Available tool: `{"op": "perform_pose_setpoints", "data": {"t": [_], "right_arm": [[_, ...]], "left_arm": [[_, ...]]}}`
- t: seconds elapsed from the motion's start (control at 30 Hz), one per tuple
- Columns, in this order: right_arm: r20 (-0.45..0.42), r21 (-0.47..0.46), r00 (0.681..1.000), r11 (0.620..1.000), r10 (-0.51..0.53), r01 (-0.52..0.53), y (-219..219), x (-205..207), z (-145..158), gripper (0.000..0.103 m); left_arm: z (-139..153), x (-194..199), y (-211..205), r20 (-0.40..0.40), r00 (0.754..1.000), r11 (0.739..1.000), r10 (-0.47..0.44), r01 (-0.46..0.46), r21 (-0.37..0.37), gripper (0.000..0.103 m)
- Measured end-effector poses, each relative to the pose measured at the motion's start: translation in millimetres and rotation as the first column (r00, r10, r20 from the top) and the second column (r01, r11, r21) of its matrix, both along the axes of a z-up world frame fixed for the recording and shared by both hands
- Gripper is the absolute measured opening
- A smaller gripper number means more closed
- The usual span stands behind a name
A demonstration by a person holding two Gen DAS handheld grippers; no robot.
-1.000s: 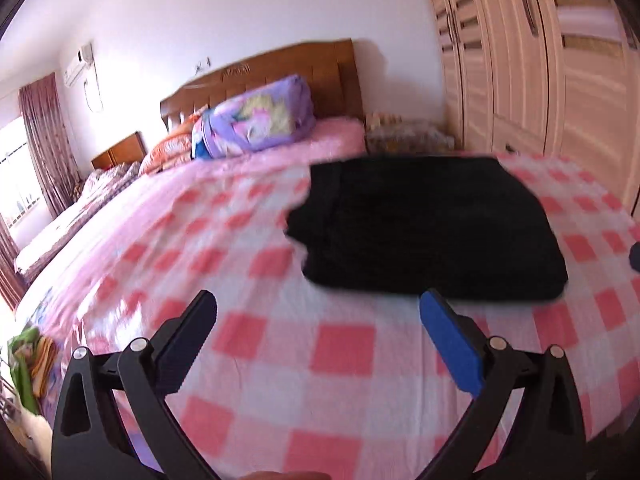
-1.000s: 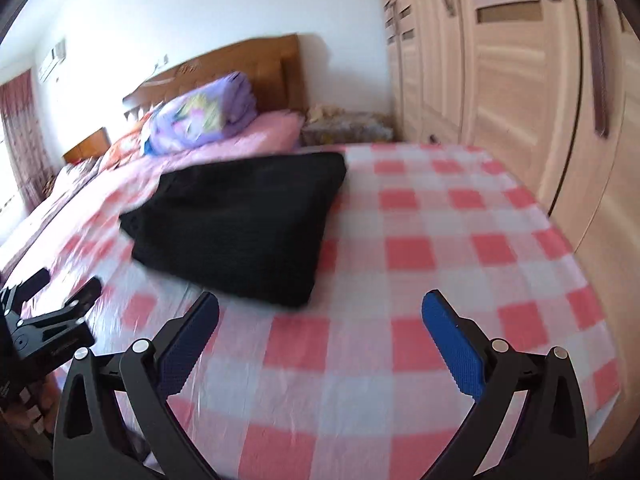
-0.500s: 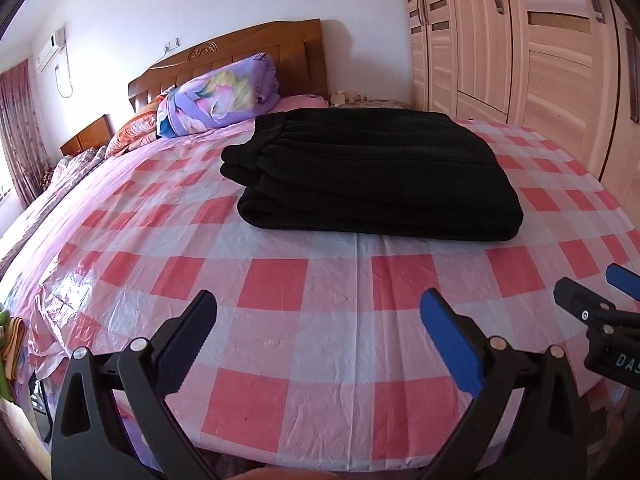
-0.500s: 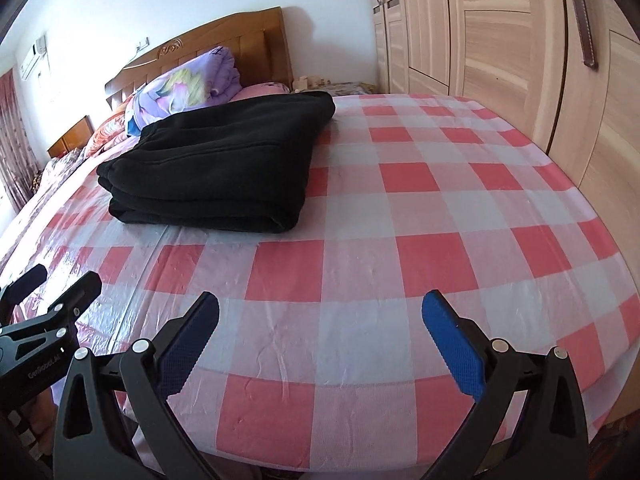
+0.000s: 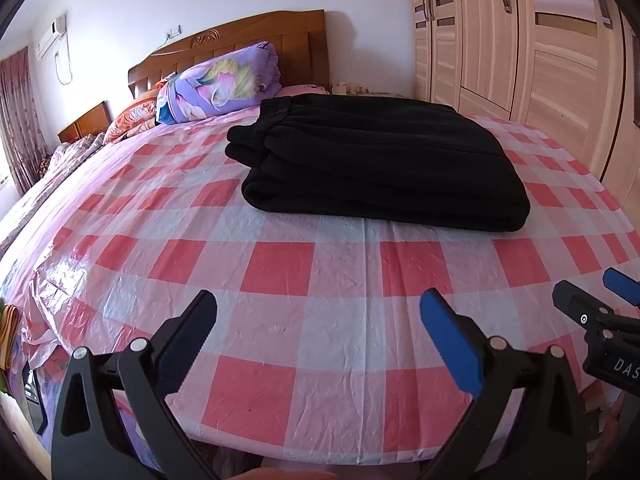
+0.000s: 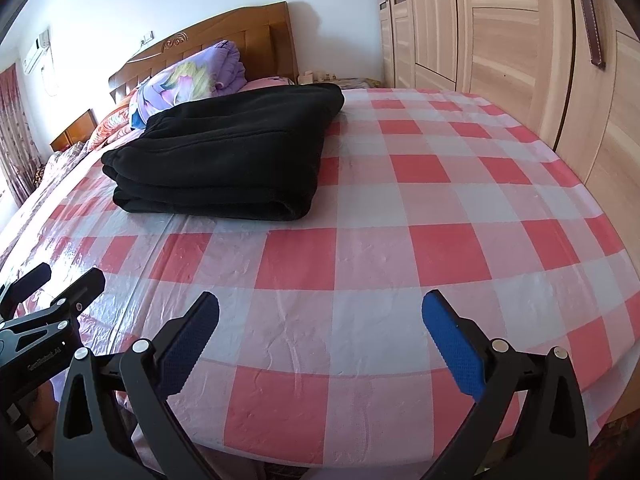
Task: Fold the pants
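We have drawn both the left hand-held gripper (image 5: 318, 334) and right hand-held gripper (image 6: 320, 334), released and empty, back past the bed's (image 5: 280, 272) foot edge; the pants (image 5: 372, 160) lie folded mid-bed, apparently finished.

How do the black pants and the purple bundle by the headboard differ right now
The black pants are plain and dark; the purple bundle carries a floral print. The pants lie folded flat in neat layers mid-bed; the bundle sits puffy and rounded against the headboard. Both rest on the bed, untouched by either gripper.
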State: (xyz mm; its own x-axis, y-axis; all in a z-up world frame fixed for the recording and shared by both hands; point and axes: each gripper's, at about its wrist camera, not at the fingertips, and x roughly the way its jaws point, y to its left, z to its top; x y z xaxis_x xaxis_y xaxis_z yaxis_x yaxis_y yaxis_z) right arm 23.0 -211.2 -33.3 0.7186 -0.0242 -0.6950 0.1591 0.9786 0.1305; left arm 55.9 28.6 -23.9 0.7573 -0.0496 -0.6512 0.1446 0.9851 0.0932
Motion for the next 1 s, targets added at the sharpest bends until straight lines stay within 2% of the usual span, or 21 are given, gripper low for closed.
{"op": "perform_pose_setpoints", "data": {"t": [1.0], "right_arm": [[-0.006,0.014,1.000,1.000,0.027,-0.026,9.1,-1.2,-4.0,0.098]], "left_arm": [[-3.0,-0.9,1.6,-0.006,1.000,1.000,-0.007,0.007,-0.002,0.102]]}}
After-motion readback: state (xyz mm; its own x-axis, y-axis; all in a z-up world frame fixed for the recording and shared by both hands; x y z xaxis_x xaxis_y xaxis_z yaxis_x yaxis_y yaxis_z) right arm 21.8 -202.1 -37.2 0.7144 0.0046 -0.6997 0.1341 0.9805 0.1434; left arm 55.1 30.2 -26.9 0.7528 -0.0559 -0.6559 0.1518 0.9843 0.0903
